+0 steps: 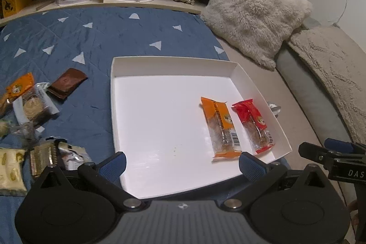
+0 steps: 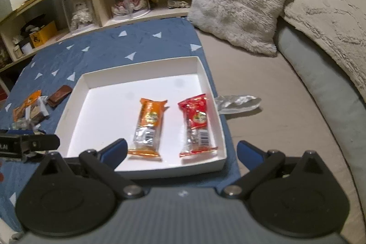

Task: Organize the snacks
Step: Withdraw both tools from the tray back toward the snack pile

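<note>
Both your tongs are wide open and hold nothing: the left tongs [image 1: 183, 164] and the right tongs [image 2: 181, 151] hang over the near edge of the white box [image 1: 173, 65]. An orange snack [image 2: 148, 127] and a red snack [image 2: 197, 125] lie side by side inside, lined up neatly. More snacks [image 1: 29, 104] wait on the blue blanket [image 1: 91, 38], left of the box.

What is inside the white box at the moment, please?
The white box holds two wrapped snacks lying side by side: an orange packet and a red packet. The box floor under them is hidden.
</note>
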